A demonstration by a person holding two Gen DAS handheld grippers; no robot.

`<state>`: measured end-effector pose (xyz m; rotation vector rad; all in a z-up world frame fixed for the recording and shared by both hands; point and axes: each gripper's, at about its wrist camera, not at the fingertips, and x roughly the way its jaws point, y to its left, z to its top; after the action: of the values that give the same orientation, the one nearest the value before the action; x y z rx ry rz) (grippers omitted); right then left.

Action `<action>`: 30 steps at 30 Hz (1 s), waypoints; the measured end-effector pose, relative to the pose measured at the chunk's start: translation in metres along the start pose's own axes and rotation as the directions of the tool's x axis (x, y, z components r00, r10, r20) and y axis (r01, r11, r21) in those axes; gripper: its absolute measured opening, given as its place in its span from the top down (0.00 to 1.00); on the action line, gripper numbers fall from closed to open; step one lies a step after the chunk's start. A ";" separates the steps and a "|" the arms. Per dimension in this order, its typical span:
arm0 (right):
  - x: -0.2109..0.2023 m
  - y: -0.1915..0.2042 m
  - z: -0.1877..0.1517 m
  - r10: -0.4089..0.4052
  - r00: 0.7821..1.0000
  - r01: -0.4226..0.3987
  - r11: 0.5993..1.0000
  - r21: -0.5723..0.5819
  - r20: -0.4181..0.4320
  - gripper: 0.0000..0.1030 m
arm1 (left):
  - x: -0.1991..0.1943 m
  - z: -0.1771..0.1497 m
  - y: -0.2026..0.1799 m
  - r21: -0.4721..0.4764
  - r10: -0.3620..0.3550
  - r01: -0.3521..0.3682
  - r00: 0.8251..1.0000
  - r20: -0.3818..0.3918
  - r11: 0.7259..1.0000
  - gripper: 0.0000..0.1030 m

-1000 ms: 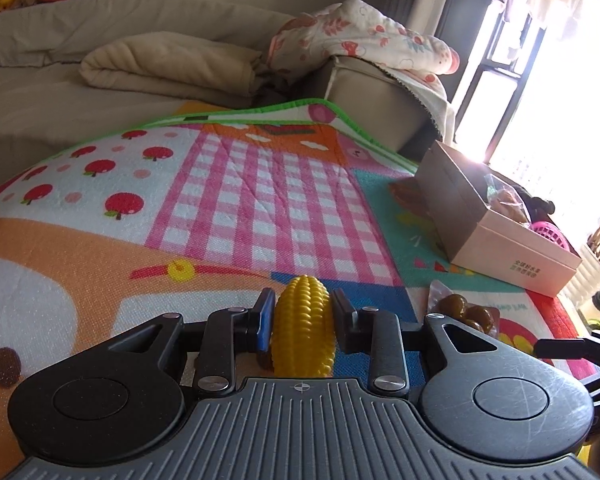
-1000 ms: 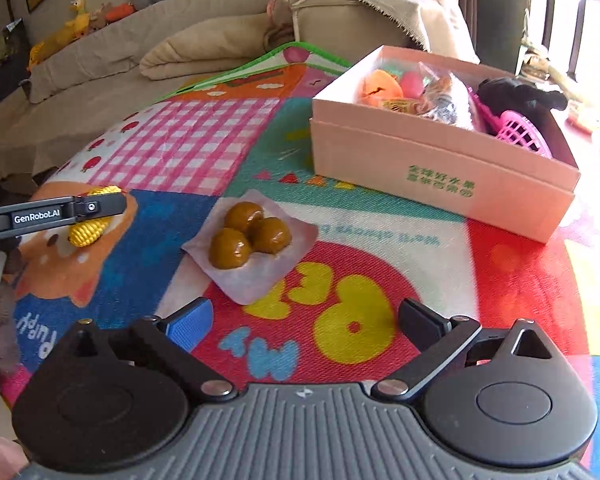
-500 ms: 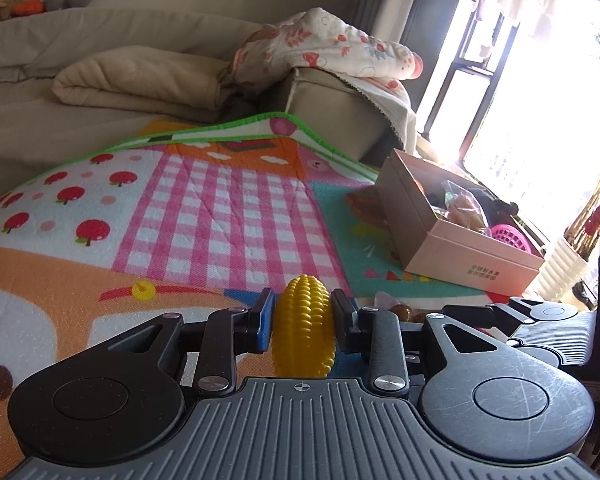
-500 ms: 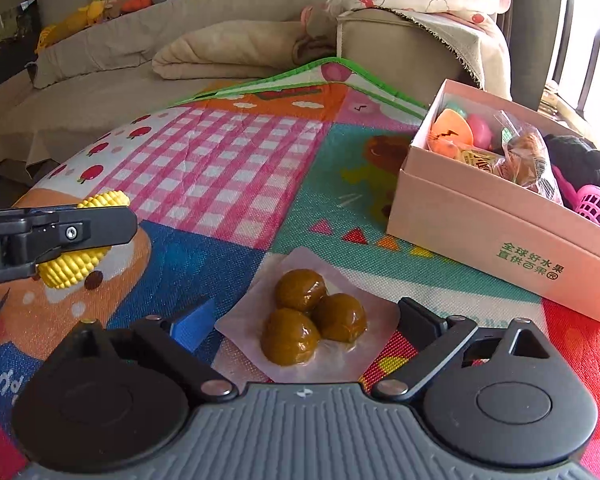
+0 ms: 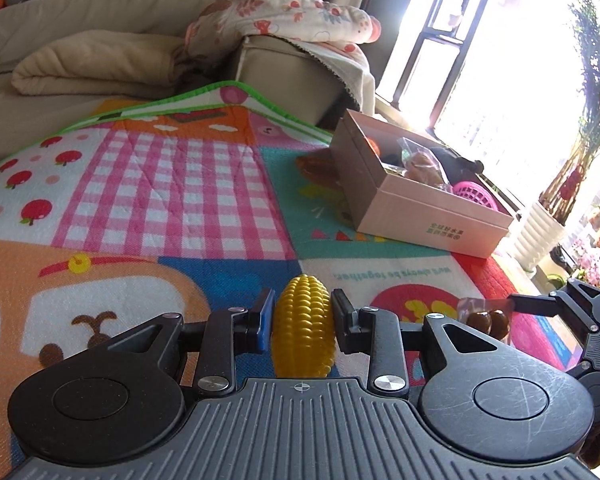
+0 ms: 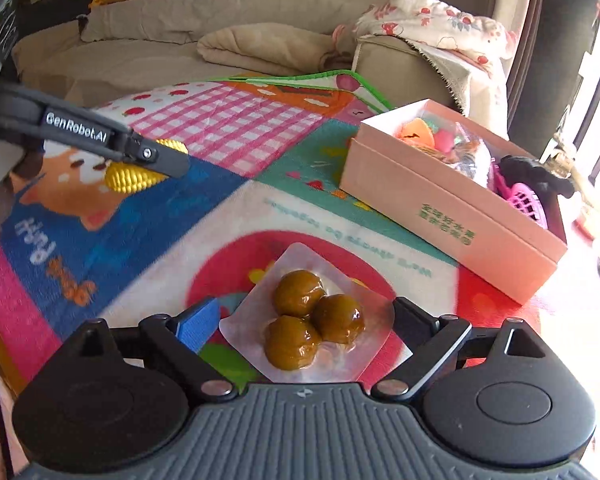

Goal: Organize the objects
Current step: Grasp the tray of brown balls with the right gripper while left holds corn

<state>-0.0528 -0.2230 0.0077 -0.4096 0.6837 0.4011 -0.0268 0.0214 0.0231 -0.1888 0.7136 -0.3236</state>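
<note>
A yellow toy corn cob (image 5: 303,328) sits between the pads of my left gripper (image 5: 302,314), which is shut on it and holds it above the colourful play mat (image 5: 172,184). From the right wrist view the cob (image 6: 128,178) and left gripper (image 6: 168,162) hang at the far left. A clear packet of three brown glazed balls (image 6: 312,316) lies between the pads of my right gripper (image 6: 302,320); both pads touch its film edges, and it sits over the mat's red circle. In the left wrist view the packet (image 5: 486,320) shows at the tip of a right finger (image 5: 536,306).
An open pink cardboard box (image 6: 440,208) with toys, a snack bag and a pink basket (image 6: 524,200) stands on the mat at the right. Behind the mat are a beige sofa with a folded blanket (image 5: 92,68) and a floral cloth (image 5: 292,20). A potted plant (image 5: 540,236) stands by the window.
My right gripper came forward around the packet and narrowed onto it; the packet now sits over the red circle. My left gripper, still holding the corn, swung right toward the box.
</note>
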 end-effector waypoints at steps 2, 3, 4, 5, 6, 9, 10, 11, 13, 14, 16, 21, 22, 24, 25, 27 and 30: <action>-0.004 -0.011 -0.008 -0.060 0.998 0.060 0.998 0.014 -0.010 0.07 | 0.004 -0.002 -0.008 0.023 -0.017 0.017 1.000 -0.016 1.000 0.67; -0.006 -0.019 -0.010 -0.068 0.997 0.069 0.996 0.049 -0.023 0.05 | 0.005 -0.003 -0.011 0.033 -0.023 0.024 0.999 -0.022 0.999 0.67; -0.006 -0.026 -0.011 -0.061 0.998 0.064 0.994 0.091 -0.035 0.05 | 0.006 -0.004 -0.015 0.045 -0.030 0.032 0.999 -0.030 0.998 0.67; -0.006 -0.033 -0.012 -0.045 0.998 0.051 0.989 0.139 -0.042 0.03 | 0.007 -0.006 -0.019 0.056 -0.036 0.038 0.999 -0.037 0.998 0.67; -0.005 -0.041 -0.014 -0.025 0.999 0.034 0.979 0.200 -0.046 0.01 | 0.007 -0.007 -0.022 0.066 -0.042 0.044 0.998 -0.043 0.997 0.67; 0.001 -0.054 -0.017 -0.012 0.998 0.034 0.943 0.331 -0.067 0.00 | 0.008 -0.009 -0.029 0.097 -0.051 0.057 0.997 -0.058 0.994 0.67; 0.004 -0.058 -0.019 -0.012 0.997 0.039 0.928 0.371 -0.076 0.00 | 0.008 -0.010 -0.031 0.105 -0.052 0.059 0.997 -0.061 0.993 0.67; 0.006 -0.062 -0.021 -0.009 0.996 0.043 0.911 0.411 -0.084 0.00 | 0.008 -0.010 -0.032 0.112 -0.054 0.061 0.997 -0.064 0.992 0.67; 0.005 -0.066 -0.026 -0.016 0.997 0.049 0.881 0.470 -0.074 0.00 | 0.009 -0.011 -0.034 0.121 -0.056 0.064 0.996 -0.070 0.991 0.67; 0.003 -0.065 -0.027 -0.026 0.997 0.058 0.874 0.483 -0.074 0.00 | 0.009 -0.012 -0.035 0.123 -0.057 0.066 0.996 -0.074 0.990 0.67; 0.000 -0.063 -0.029 -0.015 0.998 0.043 0.869 0.493 -0.061 0.00 | 0.012 -0.013 -0.036 0.127 -0.059 0.069 0.995 -0.083 0.990 0.67; 0.000 -0.048 -0.031 -0.039 0.998 0.054 0.899 0.434 -0.044 0.00 | 0.017 -0.016 -0.039 0.130 -0.065 0.078 0.993 -0.102 0.988 0.67; 0.002 -0.045 -0.031 -0.044 0.998 0.056 0.909 0.414 -0.039 0.00 | 0.017 -0.017 -0.039 0.132 -0.065 0.078 0.993 -0.103 0.988 0.67; 0.005 -0.038 -0.028 -0.037 0.999 0.040 0.925 0.377 -0.017 0.00 | 0.017 -0.017 -0.039 0.132 -0.065 0.078 0.993 -0.102 0.988 0.67; 0.006 -0.035 -0.028 -0.027 1.000 0.026 0.933 0.359 -0.003 0.00 | 0.017 -0.017 -0.039 0.131 -0.065 0.078 0.993 -0.102 0.988 0.67; 0.008 -0.029 -0.026 -0.018 1.000 0.011 0.945 0.328 0.017 0.00 | 0.016 -0.017 -0.038 0.128 -0.064 0.077 0.993 -0.102 0.989 0.67; 0.008 -0.030 -0.024 -0.007 1.000 0.001 0.944 0.329 0.016 0.00 | 0.016 -0.017 -0.038 0.128 -0.063 0.076 0.993 -0.102 0.989 0.67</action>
<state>-0.0451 -0.2585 -0.0080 -0.0900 0.7181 0.2787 -0.0355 -0.0210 0.0111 -0.0724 0.7807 -0.4477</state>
